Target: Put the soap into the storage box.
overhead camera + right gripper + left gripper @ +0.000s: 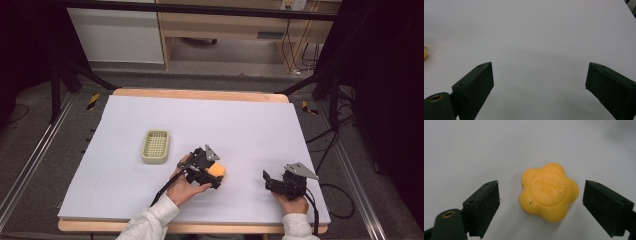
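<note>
Item: yellow flower-shaped soap bar point(549, 192), lobed outline, raised round centre w/ embossed lettering (not legible). Lies flat on the white table cover point(125, 120), right of centre toward the person's edge, well apart from the pale slotted soap dish point(156, 146) to its left.

Left gripper point(541, 200): jaws spread wide, one each side of the bar, gap on both sides, no pad contact. Nothing held.

Right gripper point(539, 82): jaws wide apart, bare cover between them, nothing held; sits near the table's right front.

Handling, est.: bar looks solid, stiff, fairly light; surface smooth and waxy, so likely slippery under hard pads. A few dark specks on the surface; edges could dent or chip under heavy squeeze.

Grip rec.: take across the side walls, low on the bar, pads seated on two opposite lobes or in opposite notches, centred so it can't pivot. Moderate force only. Avoid pinching a single lobe tip.
</note>
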A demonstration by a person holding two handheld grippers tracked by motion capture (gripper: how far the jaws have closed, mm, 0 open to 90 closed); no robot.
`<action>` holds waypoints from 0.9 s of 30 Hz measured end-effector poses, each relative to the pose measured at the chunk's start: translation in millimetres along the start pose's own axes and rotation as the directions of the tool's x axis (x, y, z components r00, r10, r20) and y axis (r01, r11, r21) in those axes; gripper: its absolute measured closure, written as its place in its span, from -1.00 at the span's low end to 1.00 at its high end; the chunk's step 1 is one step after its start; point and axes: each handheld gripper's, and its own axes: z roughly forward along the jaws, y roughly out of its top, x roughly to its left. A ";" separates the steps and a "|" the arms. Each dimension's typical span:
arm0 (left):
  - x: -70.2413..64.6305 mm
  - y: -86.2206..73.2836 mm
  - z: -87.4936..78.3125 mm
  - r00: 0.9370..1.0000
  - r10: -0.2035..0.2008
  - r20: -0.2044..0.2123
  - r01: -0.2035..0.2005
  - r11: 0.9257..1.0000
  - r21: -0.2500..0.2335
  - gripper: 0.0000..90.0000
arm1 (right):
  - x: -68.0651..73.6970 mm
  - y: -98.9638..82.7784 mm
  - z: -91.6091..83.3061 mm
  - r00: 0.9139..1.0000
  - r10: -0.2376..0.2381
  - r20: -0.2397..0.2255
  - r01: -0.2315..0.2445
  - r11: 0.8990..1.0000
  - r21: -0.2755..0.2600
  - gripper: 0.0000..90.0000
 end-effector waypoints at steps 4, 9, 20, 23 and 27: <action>-2.1 1.1 4.3 1.000 -0.008 0.004 0.008 1.000 0.006 -0.70 | -0.3 0.0 0.5 1.000 0.000 0.004 0.000 1.000 0.000 -0.81; -1.9 1.5 9.6 1.000 0.000 0.015 0.000 0.999 0.037 -0.71 | -0.2 0.0 0.6 1.000 0.000 0.004 0.000 1.000 0.002 -0.81; -2.8 1.5 18.8 1.000 0.006 0.023 -0.008 0.998 0.063 -0.71 | -0.5 0.0 0.7 1.000 0.001 0.005 -0.001 1.000 0.003 -0.81; -2.2 1.6 21.4 1.000 0.005 0.027 -0.007 0.997 0.073 -0.70 | -0.4 0.0 0.6 1.000 0.001 0.005 -0.001 1.000 0.002 -0.81; -2.8 1.5 26.1 1.000 0.010 0.027 -0.012 0.996 0.090 -0.66 | -0.5 0.1 0.8 1.000 0.002 0.005 -0.002 1.000 0.004 -0.81</action>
